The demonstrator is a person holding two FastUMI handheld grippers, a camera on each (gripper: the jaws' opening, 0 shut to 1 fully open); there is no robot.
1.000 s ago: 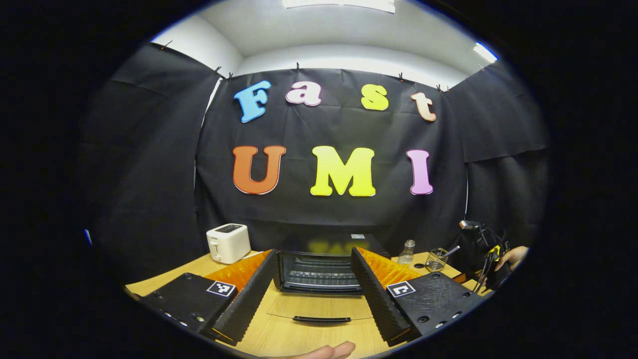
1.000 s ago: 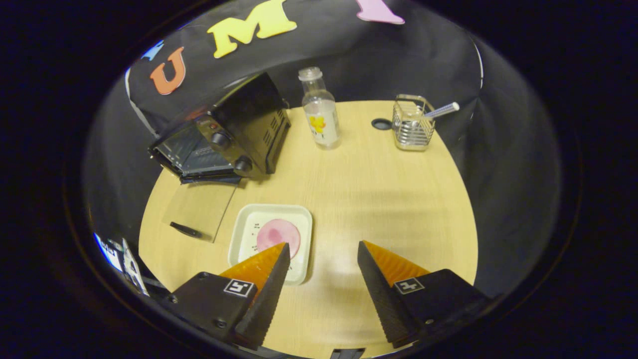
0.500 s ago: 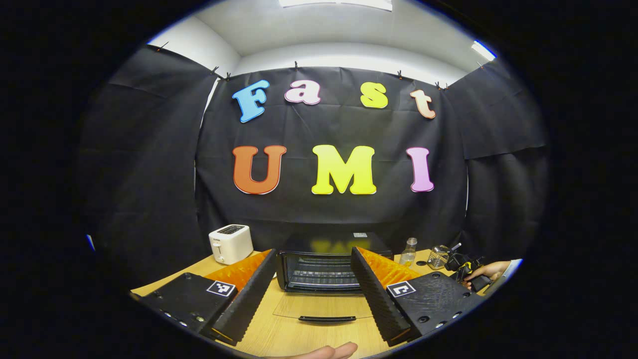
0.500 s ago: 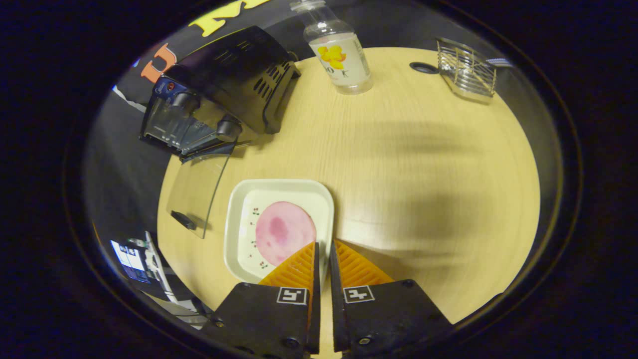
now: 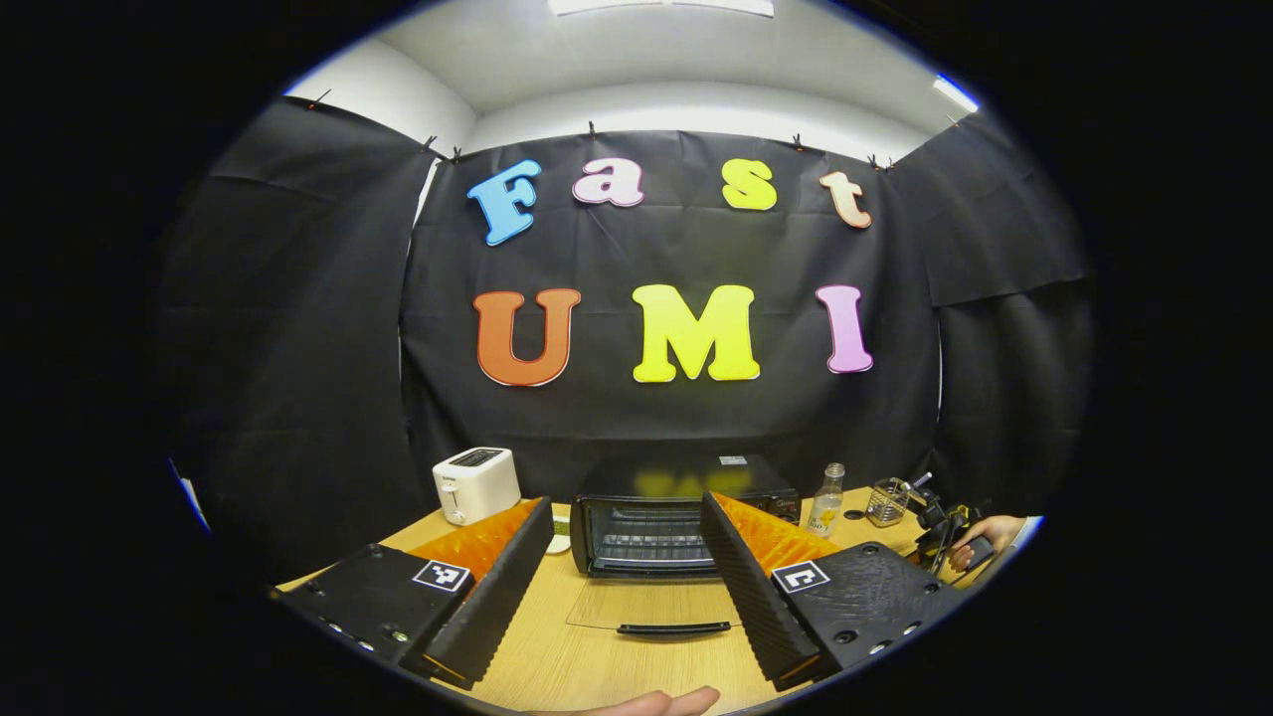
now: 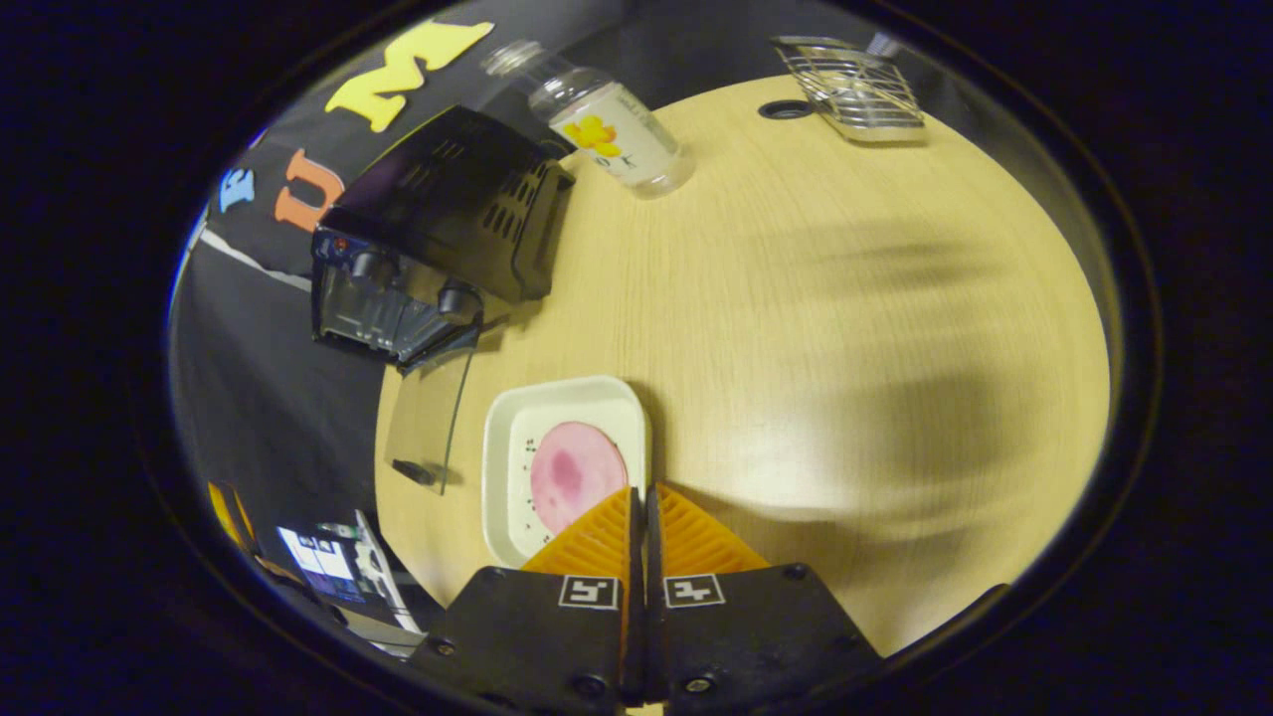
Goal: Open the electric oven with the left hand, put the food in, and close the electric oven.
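The right tongs are pressed together on the near rim of the white plate, the pink slice of food lying just ahead of their tips; pinching the rim rather than the food looks like a way to carry the whole plate into the oven without touching the slice. Farther ahead and to their left stands the electric oven, its glass door folded down flat onto the desk, with a bottle and a wire basket beyond. The left tongs are spread wide and hold nothing, hanging back in front of the open oven, the door handle lying between and below their tips; they seem to be kept clear so the cavity stays free for the plate. A white toaster sits ahead to their left. Compared with a second ago, the right tongs have gone from wide apart above the plate to clamped on its rim, and the left tongs have drawn back slightly from the oven
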